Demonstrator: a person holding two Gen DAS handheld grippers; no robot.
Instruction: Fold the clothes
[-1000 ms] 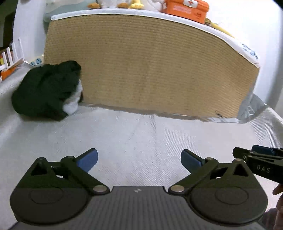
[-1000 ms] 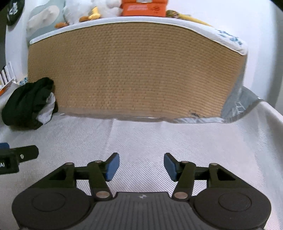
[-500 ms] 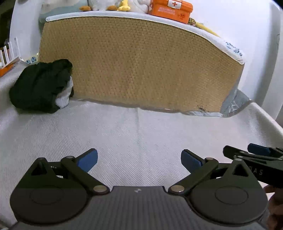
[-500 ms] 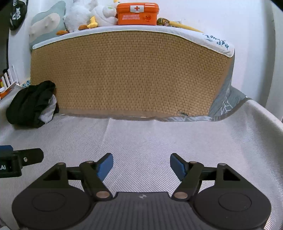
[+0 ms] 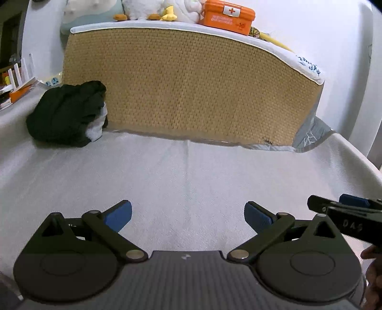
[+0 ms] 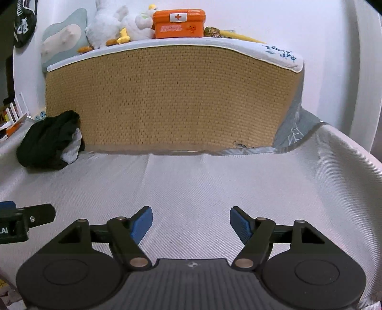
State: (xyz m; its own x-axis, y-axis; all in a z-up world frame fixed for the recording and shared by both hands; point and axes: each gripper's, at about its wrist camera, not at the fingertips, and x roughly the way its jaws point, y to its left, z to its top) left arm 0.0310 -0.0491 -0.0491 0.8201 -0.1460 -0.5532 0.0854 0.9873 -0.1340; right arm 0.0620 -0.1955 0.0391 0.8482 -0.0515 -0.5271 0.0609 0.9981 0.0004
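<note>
Nearest in the left wrist view, the left tongs (image 5: pixel 188 215) stand spread wide with nothing between the blue pads, only bare white cover (image 5: pixel 191 181) of the bed beneath; at the right edge the right tongs (image 5: pixel 346 209) poke in from the side, cut off by the frame, with part of a hand (image 5: pixel 372 274) below them; in their own view the right tongs (image 6: pixel 191 224) gape wide too and grip nothing, the woven cover showing through the gap.

Farther off, well apart from both tongs and up to their left, the dark clothes (image 5: pixel 66 113) lie in a crumpled heap with a pale bit (image 5: pixel 96 124) tucked at the right side; bunched so, no clear long axis or heading can be made out; the heap rests against the foot of an upright tan woven mattress (image 5: pixel 191 85).

On top of that sit an orange first-aid box (image 5: pixel 226 16) and plush toys (image 5: pixel 143 9), the toys partly cut off.
</note>
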